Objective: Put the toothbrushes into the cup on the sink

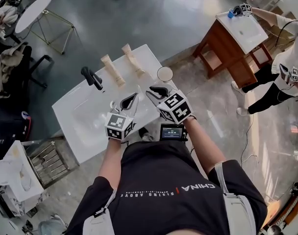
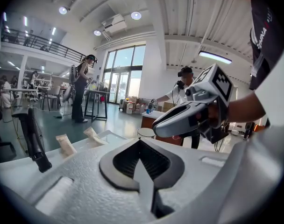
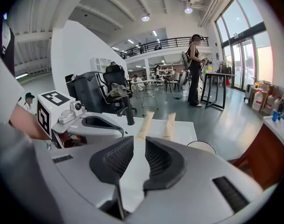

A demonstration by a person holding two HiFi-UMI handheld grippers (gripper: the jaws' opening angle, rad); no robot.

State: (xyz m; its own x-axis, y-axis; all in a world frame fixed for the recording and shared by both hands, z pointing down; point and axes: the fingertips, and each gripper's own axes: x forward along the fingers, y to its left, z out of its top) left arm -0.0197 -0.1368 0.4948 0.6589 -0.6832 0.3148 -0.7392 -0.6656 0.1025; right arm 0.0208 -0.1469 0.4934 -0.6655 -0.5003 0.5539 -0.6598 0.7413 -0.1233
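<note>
Right gripper near cup, faucet leftward

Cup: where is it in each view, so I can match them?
Head view: cup near centre, at the sink's far right corner.
Left gripper view: cup at centre, just past the jaws.
Right gripper view: cup low, right of centre.
Shared landmark: the black faucet, left of the cup in all three.

Open room over the sink; faucet stands far left; toothbrushes and cup well apart
</note>
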